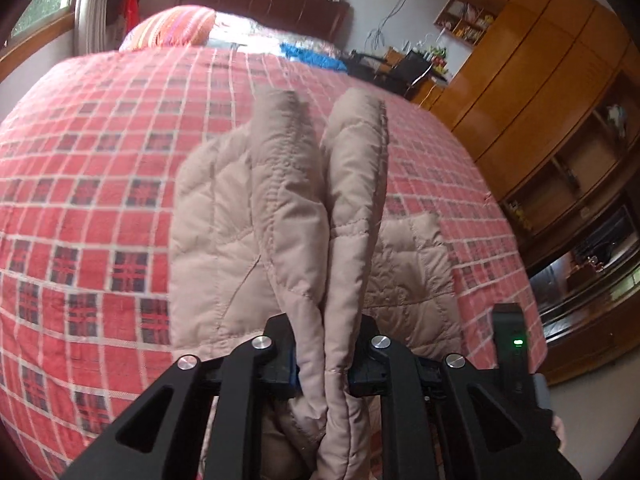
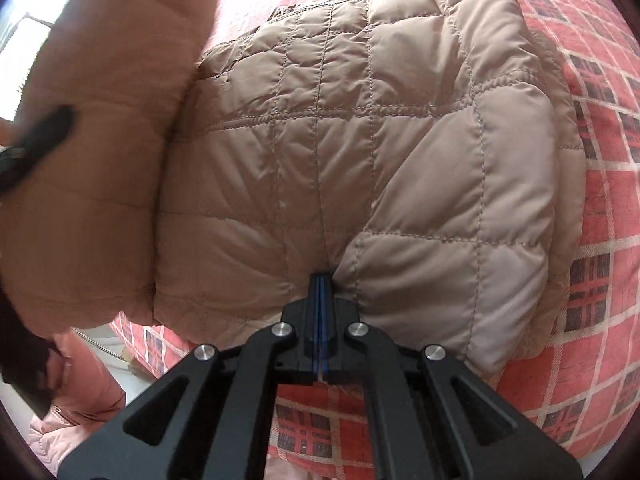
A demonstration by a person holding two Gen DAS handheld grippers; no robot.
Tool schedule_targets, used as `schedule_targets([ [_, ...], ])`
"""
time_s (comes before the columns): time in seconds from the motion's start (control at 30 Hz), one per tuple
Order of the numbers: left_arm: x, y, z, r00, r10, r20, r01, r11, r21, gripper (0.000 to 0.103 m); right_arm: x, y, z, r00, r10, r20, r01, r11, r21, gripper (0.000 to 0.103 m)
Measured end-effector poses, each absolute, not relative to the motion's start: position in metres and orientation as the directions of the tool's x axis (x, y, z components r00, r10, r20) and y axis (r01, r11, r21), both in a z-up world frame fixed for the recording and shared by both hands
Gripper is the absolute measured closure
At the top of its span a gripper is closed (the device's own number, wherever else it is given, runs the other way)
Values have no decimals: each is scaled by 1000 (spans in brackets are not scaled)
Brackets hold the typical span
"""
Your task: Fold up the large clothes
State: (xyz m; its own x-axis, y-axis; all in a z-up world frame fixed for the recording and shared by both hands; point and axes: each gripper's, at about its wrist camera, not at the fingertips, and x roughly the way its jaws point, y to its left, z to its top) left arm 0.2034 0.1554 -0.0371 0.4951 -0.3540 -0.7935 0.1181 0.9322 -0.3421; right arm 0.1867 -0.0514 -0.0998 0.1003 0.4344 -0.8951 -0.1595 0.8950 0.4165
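A beige quilted jacket lies on a bed under a red plaid bedspread. In the left wrist view my left gripper is shut on a thick bunch of the jacket's folds, which rise between its fingers. In the right wrist view the jacket fills the middle. My right gripper has its blue pads pressed together at the jacket's near edge, and the fabric's creases gather at the tips. A raised part of the jacket bulges at the left, with a dark blurred bar across it.
A striped pillow and a dark headboard are at the bed's far end. Wooden cabinets line the right side. A blue cloth lies far back. Pink clothing shows below the bed's edge.
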Motion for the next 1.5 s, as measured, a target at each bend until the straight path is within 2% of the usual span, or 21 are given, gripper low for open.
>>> schedule_targets([
  [0.17,222,149,-86,393,-444,-805,120,893,-434,78,188,-44,-99,98,436,-895,-159,894,419,103],
  [0.47,222,166,-113,392,-506,-768,126,857,-500,79,189,-41,-99,101,401,-911,-159,910,383,103],
  [0.73,218,166,-108,389,-509,-768,145,857,-494,78,186,-19,-96,102,385,-917,-159,917,366,103],
  [0.77,219,166,-106,388,-511,-767,148,856,-496,76,186,-18,-96,102,382,-919,-161,918,364,103],
  [0.9,206,168,-88,376,-567,-733,195,822,-535,55,185,-9,-98,105,371,-923,-171,921,350,103],
  [1.0,193,176,-71,389,-596,-703,220,800,-558,51,186,-6,-99,107,369,-923,-175,921,347,103],
  [1.17,167,202,-40,397,-681,-616,257,727,-637,50,184,4,-100,110,362,-926,-182,923,340,103],
  [1.33,148,225,-29,494,-561,-664,241,823,-515,48,185,14,-99,118,341,-933,-194,929,315,103],
  [1.43,146,234,-44,569,-372,-734,167,926,-340,48,185,20,-100,120,334,-935,-195,931,308,103],
  [1.5,143,231,-57,569,-309,-762,156,950,-269,48,185,24,-99,123,326,-937,-198,933,299,103],
])
